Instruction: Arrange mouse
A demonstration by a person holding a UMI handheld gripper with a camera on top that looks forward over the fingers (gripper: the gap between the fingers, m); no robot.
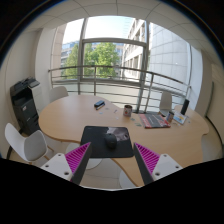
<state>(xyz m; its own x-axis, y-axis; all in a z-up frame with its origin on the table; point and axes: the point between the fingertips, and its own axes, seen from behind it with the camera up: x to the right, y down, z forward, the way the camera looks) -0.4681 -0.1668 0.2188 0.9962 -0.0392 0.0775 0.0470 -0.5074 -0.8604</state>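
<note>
— Where is the gripper (113, 165), and how do its fingers stand?

— It hangs over the near edge of an oval wooden table (70, 118). The fingers are spread wide, and the magenta pads (78, 157) face each other across an empty gap. Nothing is held.

— And the mouse?

— A black mouse pad (100, 139) lies flat on the table just ahead of the fingertips, roughly centred on the gap. On its far right part sits a small dark rounded shape, which I take to be the mouse (121, 133). It is dark against the dark pad, so I cannot be sure of its outline or which way it points. It is clear of both fingers.

— What else is on the table?

— A small dark object (100, 103) lies near the far edge, too small to name. To its right stands a cup (128, 109). Further right is a flat reddish item, perhaps a notebook (152, 120), with a few small things beside it that I cannot make out.

— And around the table?

— White chairs: one (25, 143) at the near left, and another (165, 101) at the far right side. A black machine (25, 100) stands by the left wall. Beyond the table is a large window (100, 50) with a railing, showing green trees (97, 58) and a pale building (165, 50) outside.
</note>
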